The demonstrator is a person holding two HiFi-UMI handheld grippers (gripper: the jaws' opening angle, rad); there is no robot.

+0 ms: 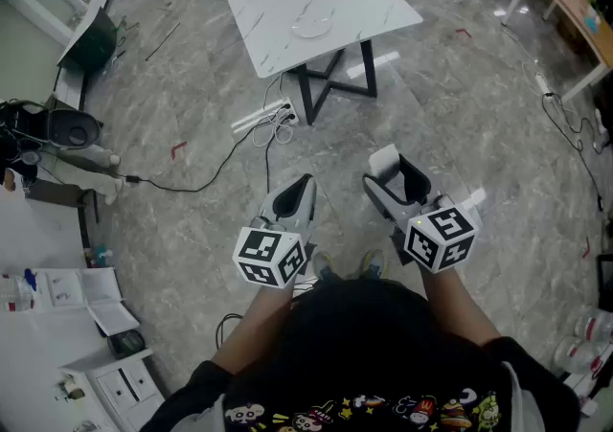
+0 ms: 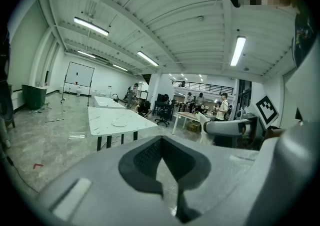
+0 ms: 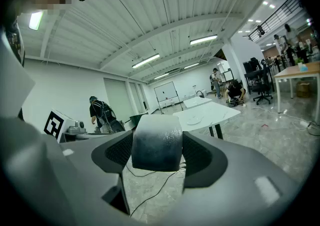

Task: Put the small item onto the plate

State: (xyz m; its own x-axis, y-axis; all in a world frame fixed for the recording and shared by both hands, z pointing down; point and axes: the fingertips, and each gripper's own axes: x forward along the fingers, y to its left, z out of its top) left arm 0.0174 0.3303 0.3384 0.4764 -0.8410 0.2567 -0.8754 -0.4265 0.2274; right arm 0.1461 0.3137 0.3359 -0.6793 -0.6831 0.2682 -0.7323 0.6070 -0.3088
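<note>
Two grippers were held over the floor, well short of the one white marble table, each with one marker cube at its rear. The left gripper had its jaws pressed together with nothing between them. The right gripper had its jaws clamped on the one small item, a rounded block, pale at the top and shading to dark lower down. The item was therefore in the air, well apart from the table and not on the one plate, which lay alone near the middle of the table's top. One white power strip lay on the floor just beside the table's dark legs, on the person's side, with one black cable trailing away from it across the floor. The head view alone showed the power strip and both grippers side by side. It showed the small item only as a pale patch between the right jaws, while the right gripper view showed its rounded face and shading clearly. Only the two gripper views showed the ceiling lights and several people standing or crouching beyond the table. The left gripper view also showed a second white table behind the first.
</note>
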